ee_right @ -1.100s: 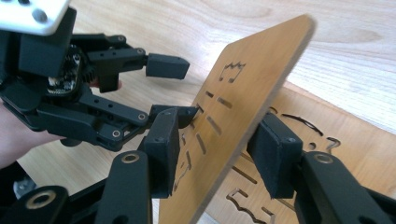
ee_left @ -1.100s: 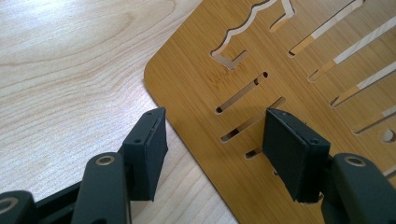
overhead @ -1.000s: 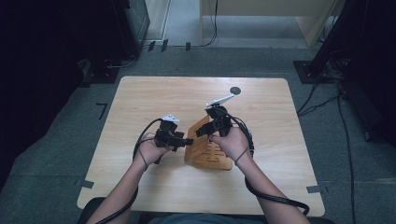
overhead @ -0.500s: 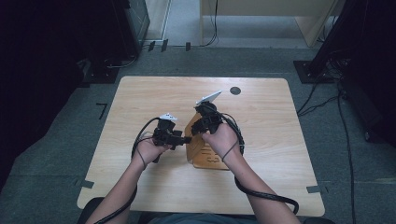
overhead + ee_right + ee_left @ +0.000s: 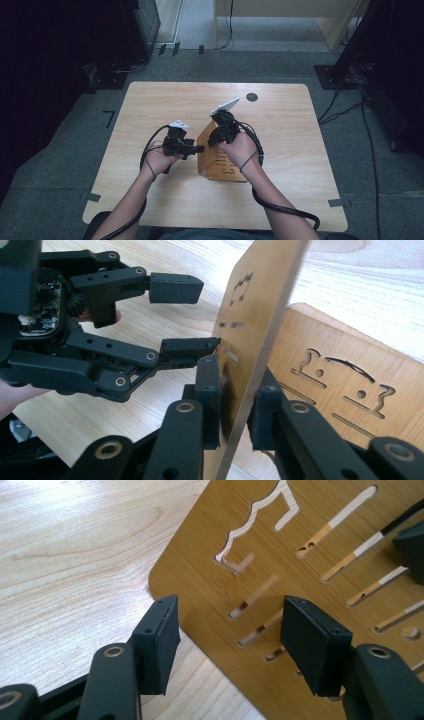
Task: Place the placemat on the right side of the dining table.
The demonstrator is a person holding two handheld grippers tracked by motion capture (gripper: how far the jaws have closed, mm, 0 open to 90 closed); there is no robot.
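Right tool point(image 5: 235, 405) grips the upright wooden panel point(image 5: 260, 315) by its edge. Left tool point(image 5: 227, 645), jaws apart, sits just beside the panel's face, its corner between them.

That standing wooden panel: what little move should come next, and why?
Probably close the left tool on the upright panel. Its jaws stand open around the panel's slotted lower edge, while the right tool already clamps it above the flat panel.

My right gripper point(image 5: 235, 405) pinches a thin brown wooden panel point(image 5: 255, 315) with cut slots, holding it raised on edge above a second slotted panel point(image 5: 345, 375) that lies flat on the table point(image 5: 165, 100).
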